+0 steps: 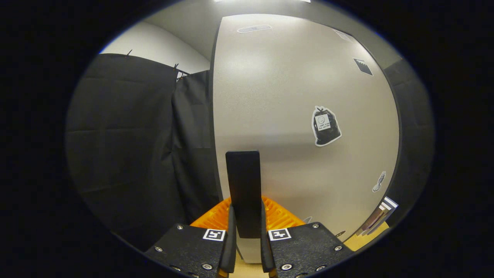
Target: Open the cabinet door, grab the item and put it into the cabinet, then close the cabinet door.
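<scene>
A pale grey cabinet door [293, 88] stands right in front of me. Its black upright handle [243, 185] sits near the door's left edge. My gripper [246, 210] is shut on that handle, one finger pressing on each side of its lower part. I cannot tell whether the door is closed or ajar. A black bag-shaped sticker [326, 126] is on the door to the right of the handle, with a smaller sticker [379, 181] lower right.
Black cloth [135, 135] hangs just left of the door's edge. At the door's lower right corner, a stack of flat book-like things [380, 216] rests on a light wooden surface [362, 240].
</scene>
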